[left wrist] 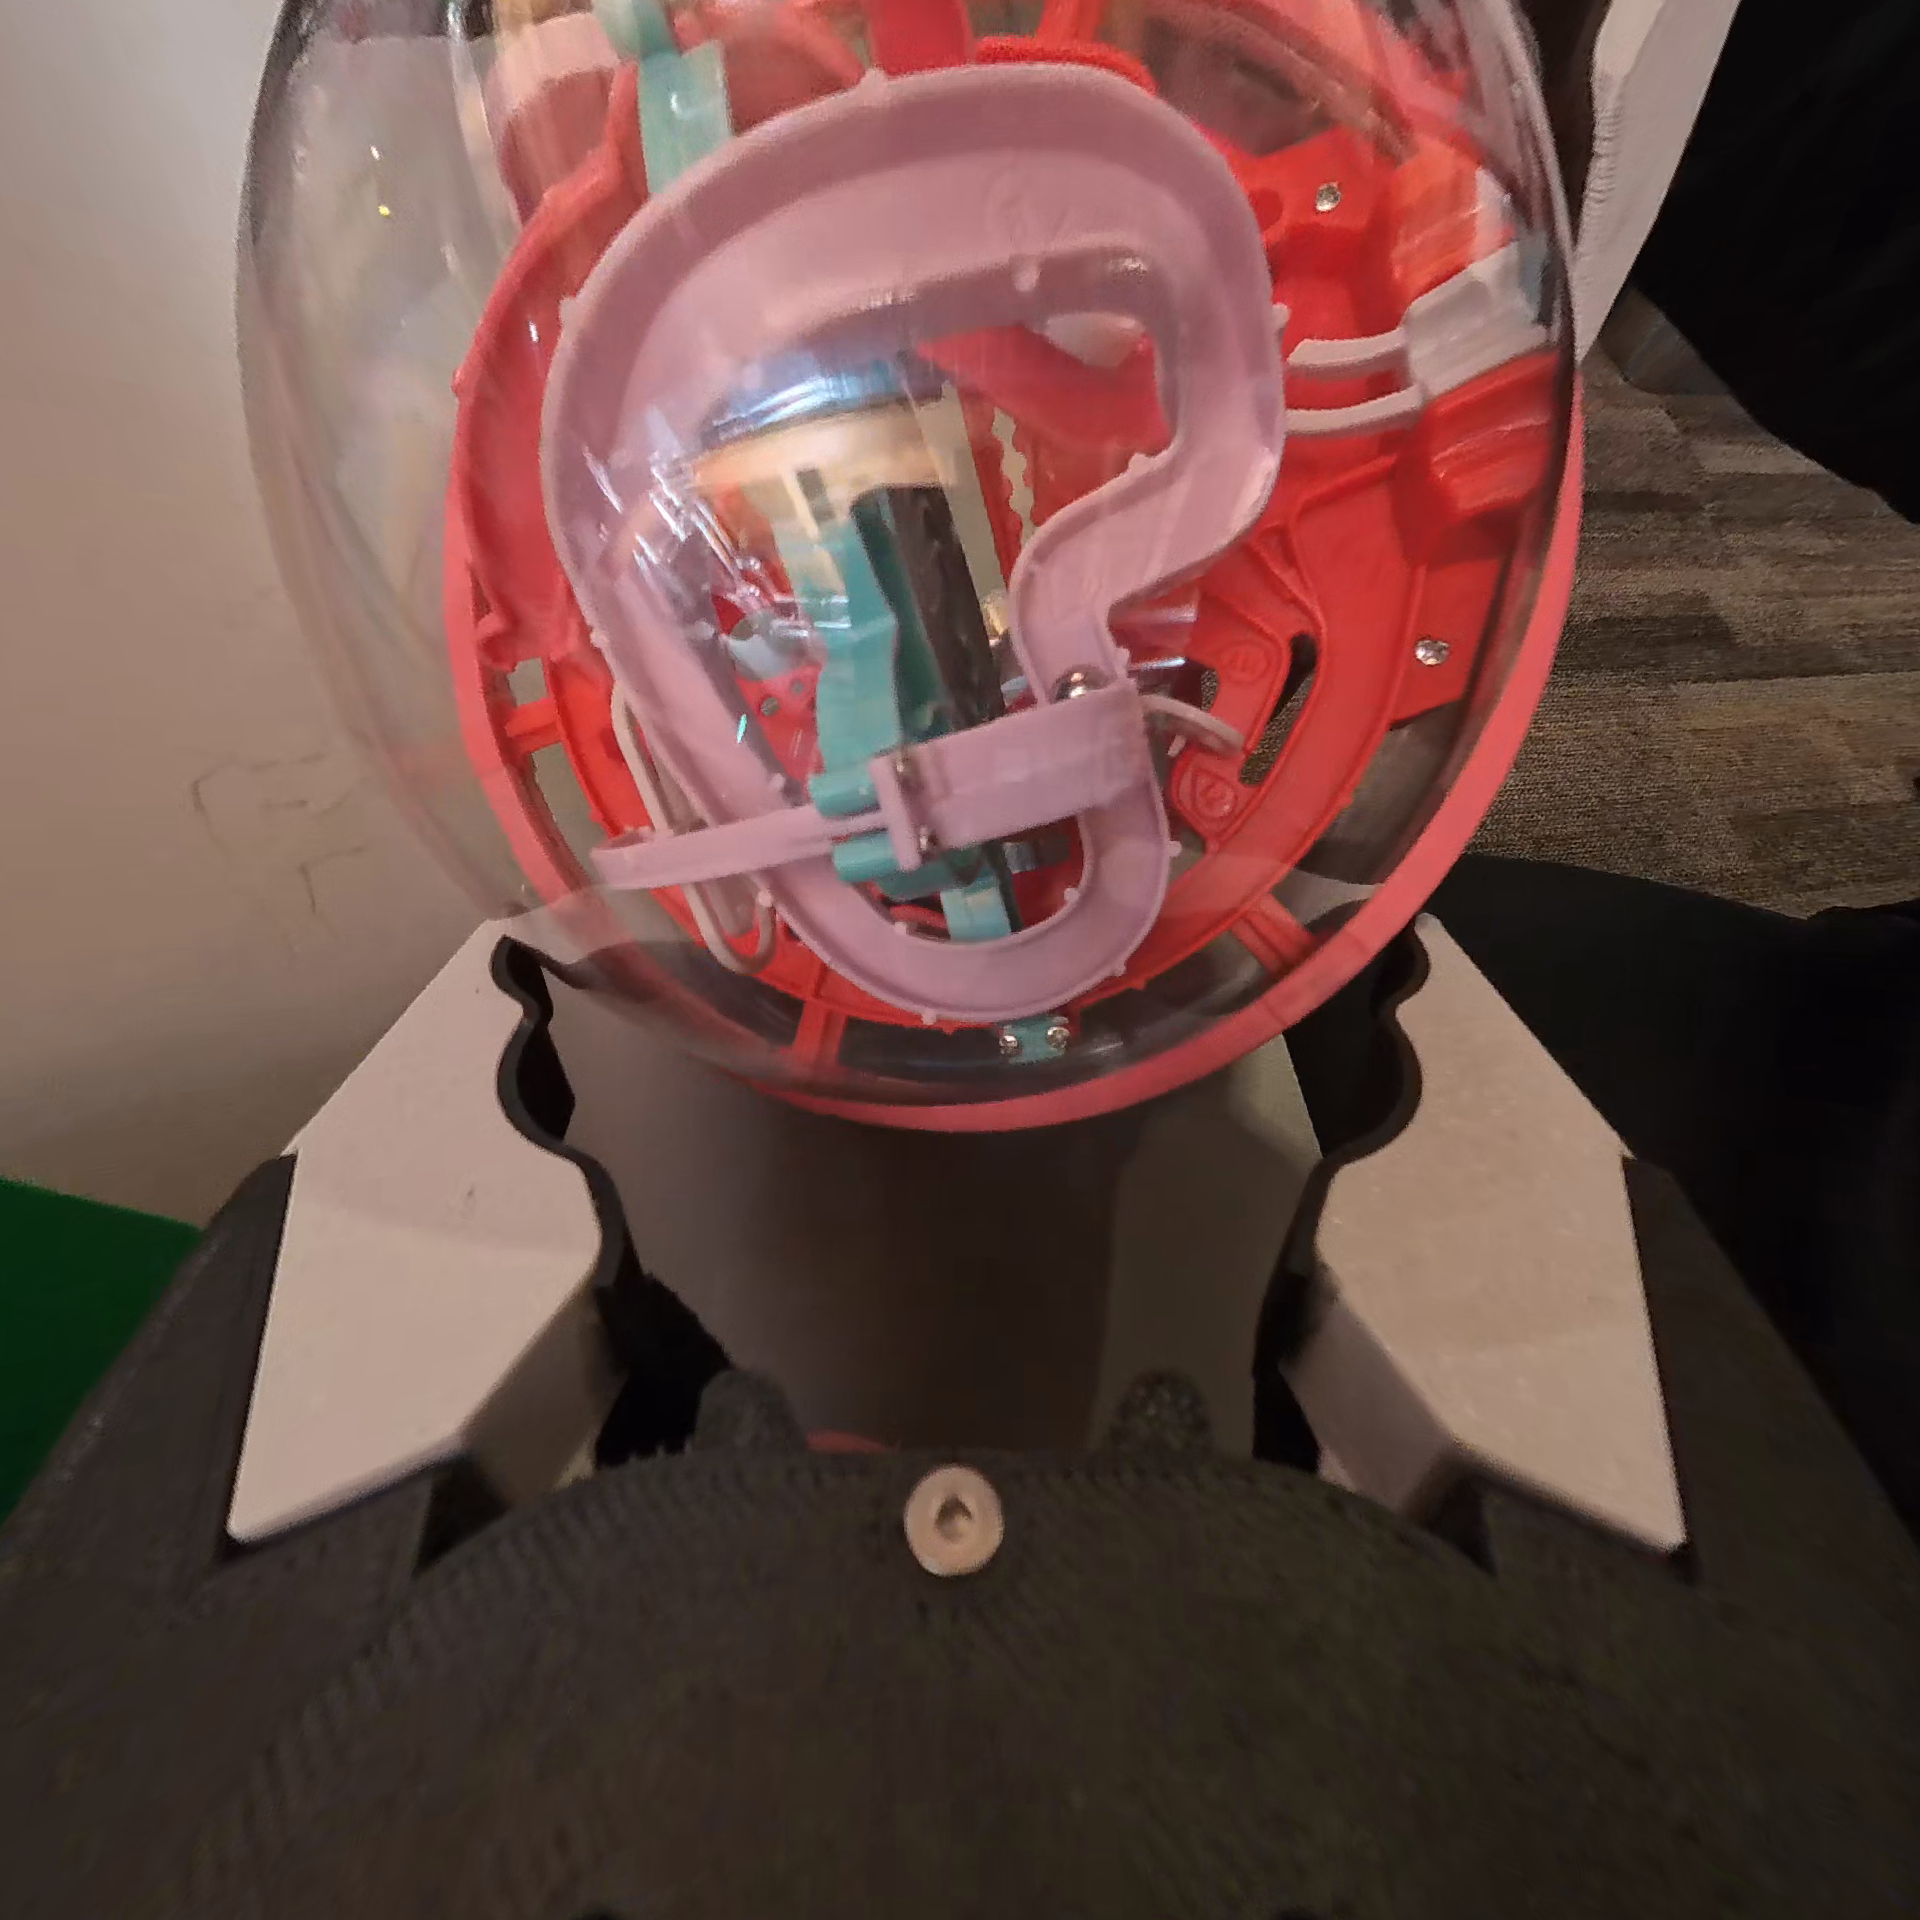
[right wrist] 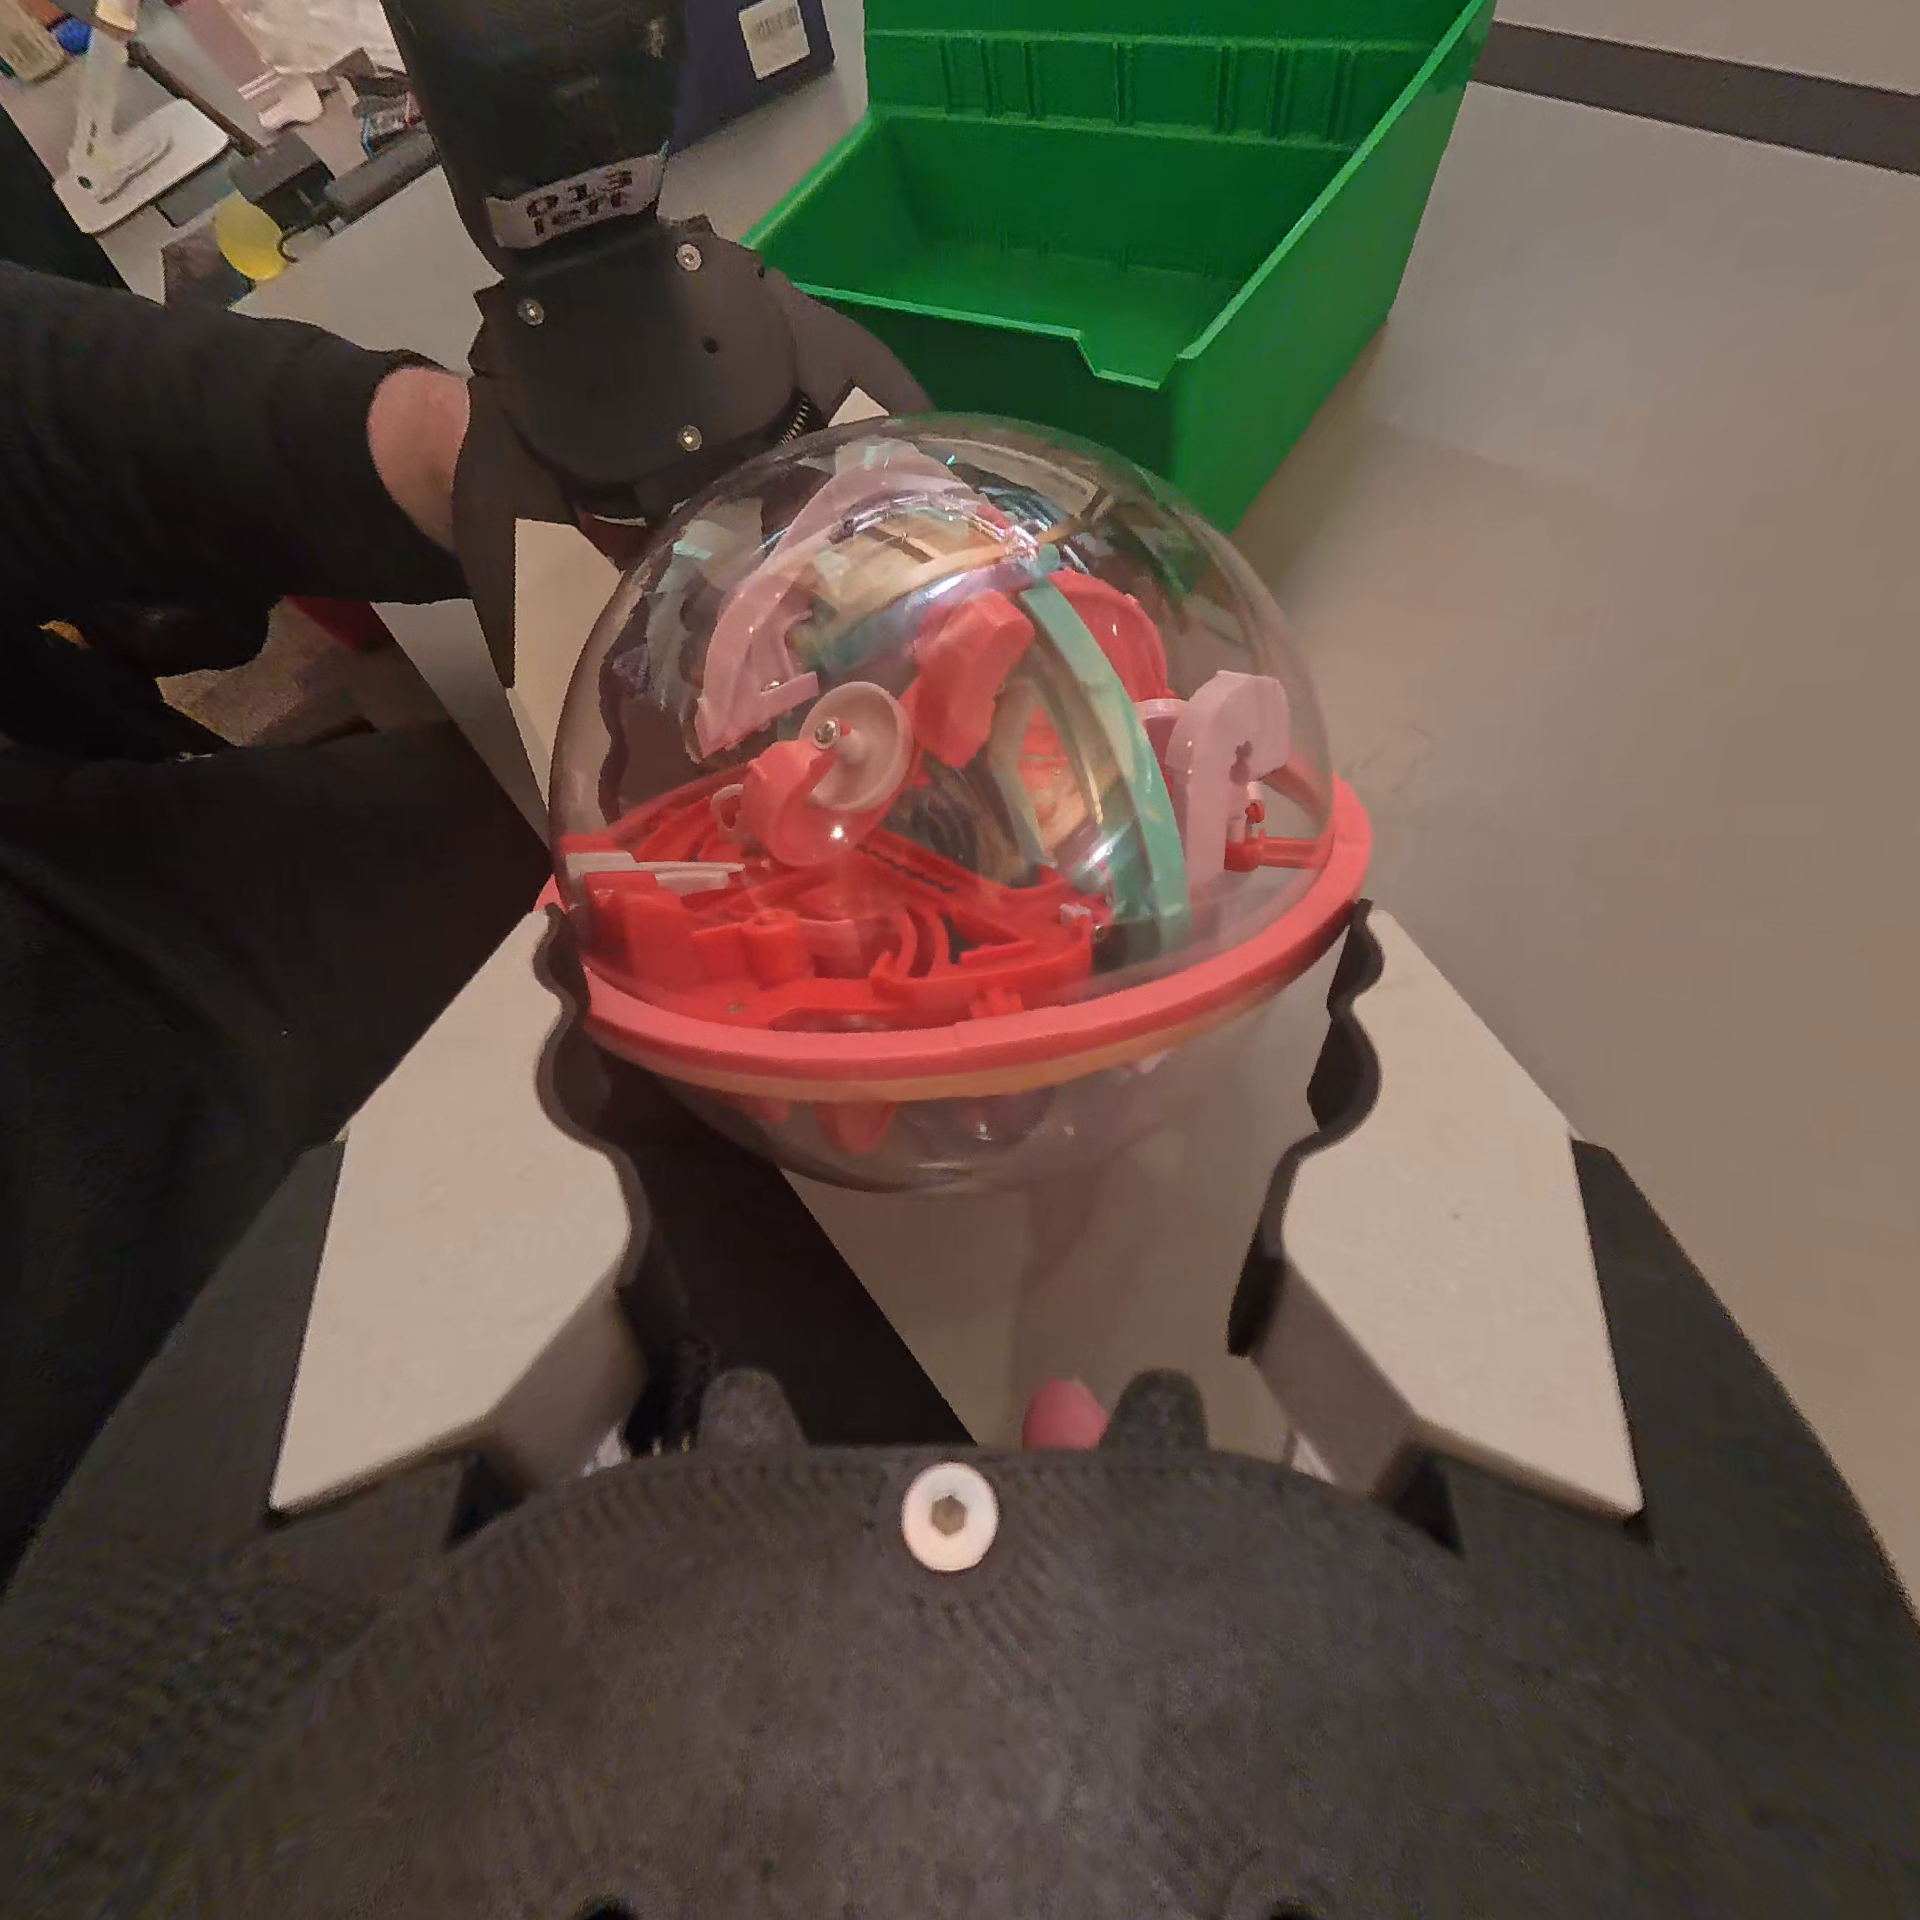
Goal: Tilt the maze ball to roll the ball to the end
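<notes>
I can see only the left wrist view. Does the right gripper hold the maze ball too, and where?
Observer: Yes. The right gripper has its two fingers pressed against the red ring of the maze ball, one on each side.
Operator: What stands near the ball on that side?
Observer: A green bin stands on the grey table, beyond the ball and apart from it.

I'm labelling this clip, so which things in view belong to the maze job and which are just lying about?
In the job:
maze ball
small steel ball inside it
left tool
right tool

Lying about:
green bin
yellow ball
grey table
</notes>
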Available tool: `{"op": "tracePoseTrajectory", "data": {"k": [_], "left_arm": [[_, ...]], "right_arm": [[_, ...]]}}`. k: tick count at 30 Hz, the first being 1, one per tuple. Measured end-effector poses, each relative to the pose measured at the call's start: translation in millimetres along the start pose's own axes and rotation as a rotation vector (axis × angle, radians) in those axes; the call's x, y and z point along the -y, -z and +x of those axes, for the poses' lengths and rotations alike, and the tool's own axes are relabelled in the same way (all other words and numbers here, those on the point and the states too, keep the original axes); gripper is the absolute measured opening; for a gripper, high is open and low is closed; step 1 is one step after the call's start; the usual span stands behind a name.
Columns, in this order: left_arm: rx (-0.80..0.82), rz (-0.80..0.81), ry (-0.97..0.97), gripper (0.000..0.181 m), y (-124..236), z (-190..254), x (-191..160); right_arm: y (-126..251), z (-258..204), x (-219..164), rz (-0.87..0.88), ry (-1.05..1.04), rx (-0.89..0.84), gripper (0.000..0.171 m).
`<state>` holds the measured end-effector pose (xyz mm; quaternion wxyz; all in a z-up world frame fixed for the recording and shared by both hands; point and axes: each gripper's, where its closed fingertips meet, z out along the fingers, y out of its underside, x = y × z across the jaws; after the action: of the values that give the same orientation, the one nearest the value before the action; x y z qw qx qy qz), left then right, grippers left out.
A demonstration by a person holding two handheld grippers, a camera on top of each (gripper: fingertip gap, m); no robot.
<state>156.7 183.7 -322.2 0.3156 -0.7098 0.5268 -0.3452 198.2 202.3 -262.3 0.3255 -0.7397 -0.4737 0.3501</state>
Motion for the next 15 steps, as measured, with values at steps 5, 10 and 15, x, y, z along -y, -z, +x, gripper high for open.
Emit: {"op": "tracePoseTrajectory", "data": {"k": [5,10,15], "left_arm": [[0.001,-0.004,0.002,0.15,-0.9,0.1,-0.8],[-0.003,-0.012,0.012,0.15,-3.4,0.8,-2.1],[-0.009,-0.018,0.023,0.149,-6.6,1.6,-3.9]], "right_arm": [[-0.1,-0.1,1.1,0.011,0.002,-0.003,0.139],[0.3,0.3,3.8,0.014,-0.001,-0.005,0.139],[0.3,0.7,6.4,0.007,0.004,-0.006,0.139]]}}
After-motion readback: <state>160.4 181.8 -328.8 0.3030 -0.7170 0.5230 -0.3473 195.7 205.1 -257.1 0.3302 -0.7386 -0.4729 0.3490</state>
